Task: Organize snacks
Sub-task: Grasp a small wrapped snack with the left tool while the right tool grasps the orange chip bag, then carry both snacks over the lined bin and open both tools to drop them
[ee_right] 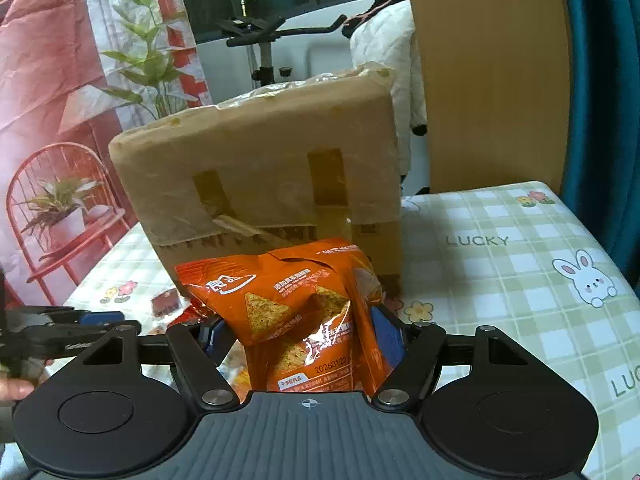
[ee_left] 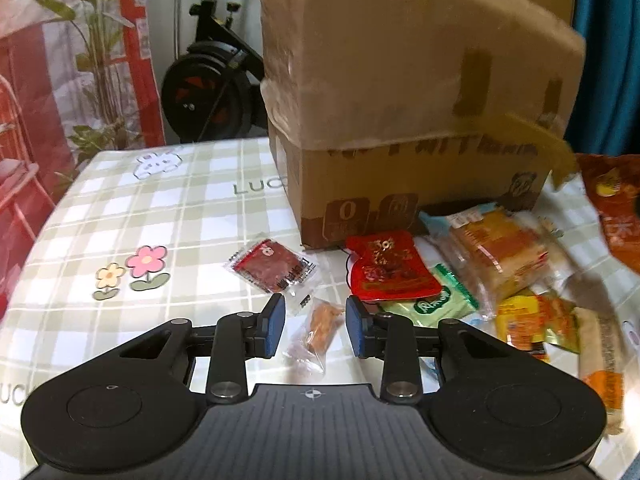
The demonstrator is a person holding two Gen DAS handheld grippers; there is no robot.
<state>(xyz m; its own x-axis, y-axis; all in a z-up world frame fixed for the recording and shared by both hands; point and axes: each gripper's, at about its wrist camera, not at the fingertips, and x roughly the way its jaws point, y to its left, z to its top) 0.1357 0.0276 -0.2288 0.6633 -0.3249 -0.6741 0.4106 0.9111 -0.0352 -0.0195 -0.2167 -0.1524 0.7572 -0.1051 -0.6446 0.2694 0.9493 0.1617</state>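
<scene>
The right claw is clamped on an orange chip bag, lifted before the cardboard box mid-counter. The left claw hovers wide apart, holding nothing, above a clear snack packet. Most snacks (a loose pile by the box's front) look unsorted, so I judge the task barely begun.

The left gripper hangs with jaws apart over a small clear snack packet on the checked tablecloth. Ahead stands a cardboard box; a red pouch lies before it.
</scene>
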